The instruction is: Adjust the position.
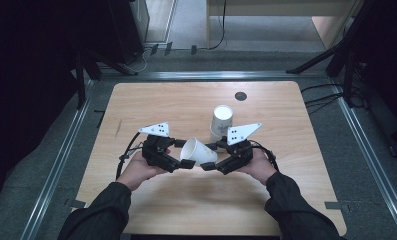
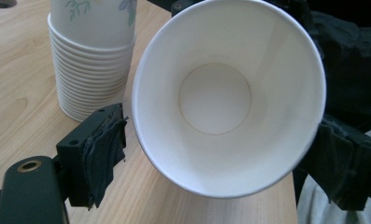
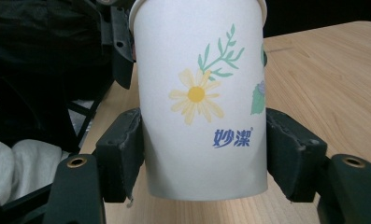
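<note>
A white paper cup [image 1: 198,151] with a flower print lies level between my two grippers, just above the table. My right gripper [image 1: 209,156] is shut on its lower body; in the right gripper view both pads press the cup [image 3: 202,102] just above the base, with that gripper [image 3: 204,158] pointing along the table. My left gripper [image 1: 184,153] faces the cup's mouth. In the left gripper view the rim of the cup [image 2: 216,98] sits between the wide jaws of that gripper [image 2: 220,154]. One pad [image 2: 101,154] stands a sliver off the rim.
A stack of several matching cups [image 1: 221,122] stands upright just behind the held cup, also close in the left gripper view [image 2: 92,60]. The wooden table [image 1: 151,105] has a black round insert [image 1: 240,96] near its far edge. Dark stands and cables surround it.
</note>
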`<act>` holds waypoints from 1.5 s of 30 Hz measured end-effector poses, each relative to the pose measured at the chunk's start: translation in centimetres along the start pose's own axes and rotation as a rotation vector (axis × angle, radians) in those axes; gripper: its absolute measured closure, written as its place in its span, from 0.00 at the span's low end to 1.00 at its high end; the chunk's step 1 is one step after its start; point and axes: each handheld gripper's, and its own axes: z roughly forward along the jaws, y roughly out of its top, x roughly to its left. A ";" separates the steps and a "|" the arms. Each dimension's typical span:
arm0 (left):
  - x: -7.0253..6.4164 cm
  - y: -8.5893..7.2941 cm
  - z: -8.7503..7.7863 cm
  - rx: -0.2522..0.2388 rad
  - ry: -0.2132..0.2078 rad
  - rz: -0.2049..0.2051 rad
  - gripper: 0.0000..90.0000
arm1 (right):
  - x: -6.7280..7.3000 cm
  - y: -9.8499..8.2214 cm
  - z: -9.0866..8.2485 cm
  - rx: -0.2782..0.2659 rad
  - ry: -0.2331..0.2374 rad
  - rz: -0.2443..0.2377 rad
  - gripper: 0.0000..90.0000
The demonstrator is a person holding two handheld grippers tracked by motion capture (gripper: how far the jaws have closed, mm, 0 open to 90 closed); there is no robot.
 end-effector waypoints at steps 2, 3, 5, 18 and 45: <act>0.0 0.0 0.0 -0.009 -0.003 0.002 0.15 | 0.0 0.0 0.0 -0.003 0.002 0.004 0.38; 0.0 0.0 0.0 -0.011 -0.003 0.002 0.15 | 0.0 0.0 0.0 -0.004 0.001 0.003 0.38; 0.0 0.0 0.1 -0.012 -0.003 0.001 0.15 | 0.0 0.0 0.0 -0.005 0.001 0.004 0.38; -0.1 0.0 0.0 -0.054 0.000 -0.001 0.16 | -0.1 -0.2 0.3 -0.004 0.016 0.026 0.38; -0.3 -0.3 0.1 -0.072 0.027 0.032 0.26 | -0.2 -0.3 0.3 0.012 0.011 0.039 0.38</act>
